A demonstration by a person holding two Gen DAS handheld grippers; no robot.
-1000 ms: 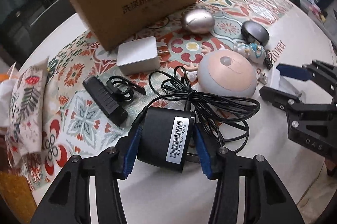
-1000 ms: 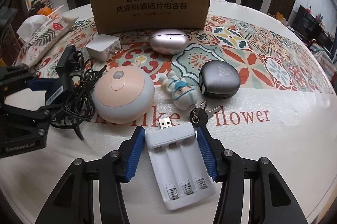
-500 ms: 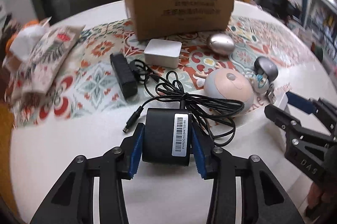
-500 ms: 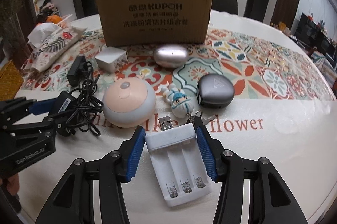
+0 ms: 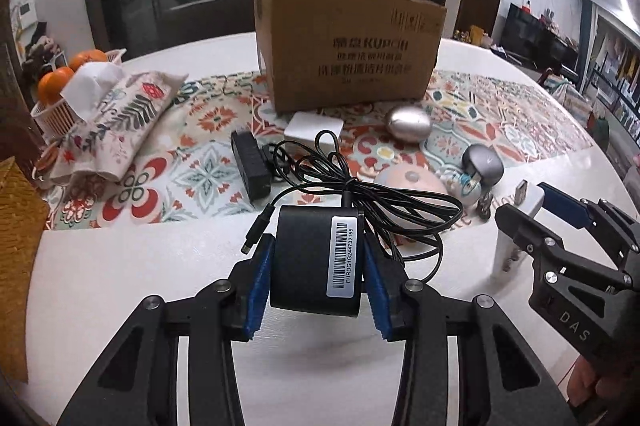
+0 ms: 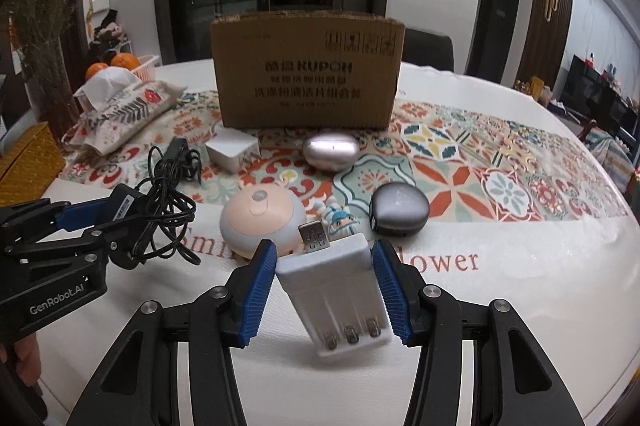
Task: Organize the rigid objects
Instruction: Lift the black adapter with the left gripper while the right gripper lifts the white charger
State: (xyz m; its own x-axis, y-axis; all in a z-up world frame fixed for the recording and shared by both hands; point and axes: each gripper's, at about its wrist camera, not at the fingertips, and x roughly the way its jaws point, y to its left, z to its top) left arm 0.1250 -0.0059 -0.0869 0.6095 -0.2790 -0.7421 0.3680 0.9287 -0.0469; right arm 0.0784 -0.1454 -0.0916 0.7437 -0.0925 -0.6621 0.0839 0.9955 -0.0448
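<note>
My left gripper [image 5: 316, 286] is shut on a black power adapter [image 5: 316, 262] with a barcode label, held above the table with its black cable [image 5: 372, 193] trailing. It also shows in the right wrist view [image 6: 120, 209]. My right gripper [image 6: 326, 290] is shut on a white USB battery charger [image 6: 340, 298], lifted and tilted; it also shows in the left wrist view [image 5: 516, 226]. An open cardboard box [image 5: 348, 57] stands at the back of the table [image 6: 304, 81].
On the patterned cloth [image 6: 460, 161] lie a white plug cube [image 6: 232, 149], a silver oval case [image 6: 330, 153], a dark grey case [image 6: 398, 209], a pink round device [image 6: 260, 218], a small figurine keychain [image 6: 338, 220] and a black adapter [image 5: 250, 163]. A tissue pouch [image 5: 116, 121] and an orange basket [image 5: 60, 93] sit left.
Both grippers have lifted their objects off the table and pulled back and up. The adapter's cable now hangs off the table surface. The charger tilts in the right gripper.
</note>
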